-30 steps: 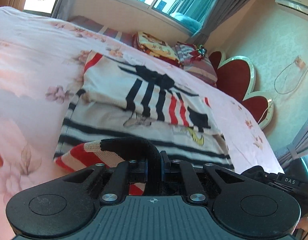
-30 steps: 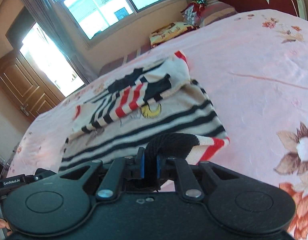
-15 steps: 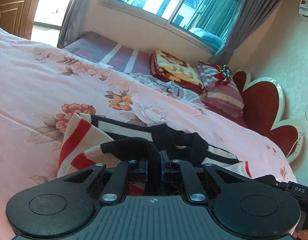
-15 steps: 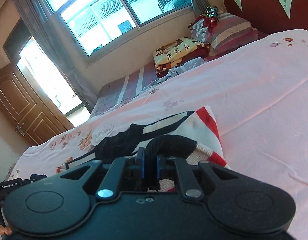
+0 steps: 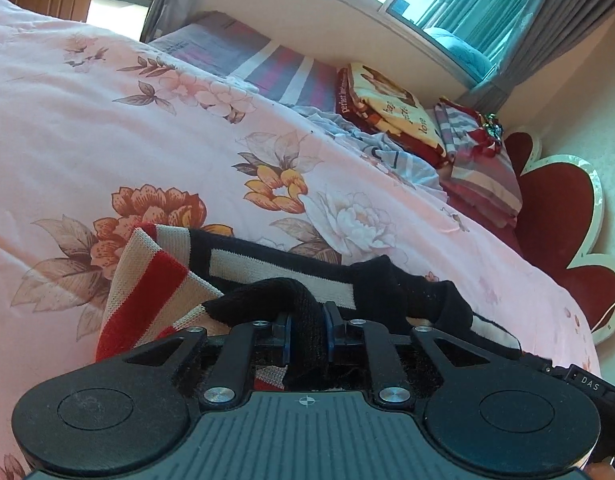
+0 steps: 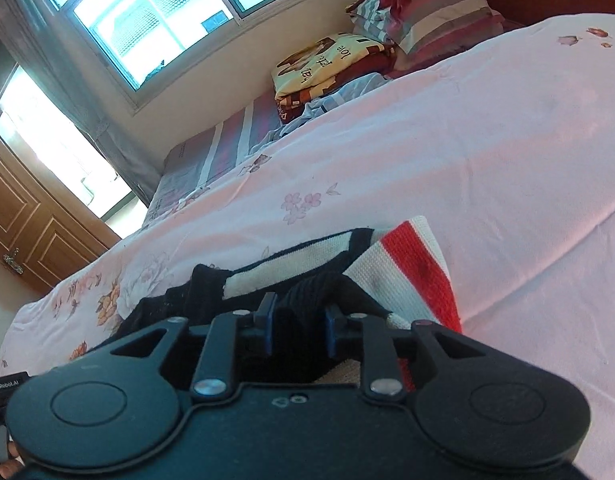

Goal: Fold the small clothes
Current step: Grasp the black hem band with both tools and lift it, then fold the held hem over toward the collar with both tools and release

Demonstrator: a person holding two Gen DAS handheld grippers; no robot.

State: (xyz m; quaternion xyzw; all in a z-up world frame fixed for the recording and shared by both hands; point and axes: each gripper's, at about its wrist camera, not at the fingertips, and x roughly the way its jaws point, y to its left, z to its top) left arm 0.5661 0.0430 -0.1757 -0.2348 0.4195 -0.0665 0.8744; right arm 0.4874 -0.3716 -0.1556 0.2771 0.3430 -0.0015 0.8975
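Observation:
A small knit sweater with cream, red and black stripes lies folded over on the pink floral bedsheet. My left gripper has the black ribbed hem between its pads; the jaws are opening a little and the knit still fills the gap. In the right wrist view the same sweater lies low on the sheet. My right gripper is opening too, its jaws clearly apart with the black hem loose between them. Most of the sweater is hidden beneath both grippers.
A folded printed blanket and striped pillows lie at the far side by the red headboard. A window and a wooden door are beyond the bed. Bare sheet spreads around the sweater.
Both grippers carried the sweater's hem forward over its body, so the spread-out front is now covered. The right jaws have spread apart; the left have eased slightly.

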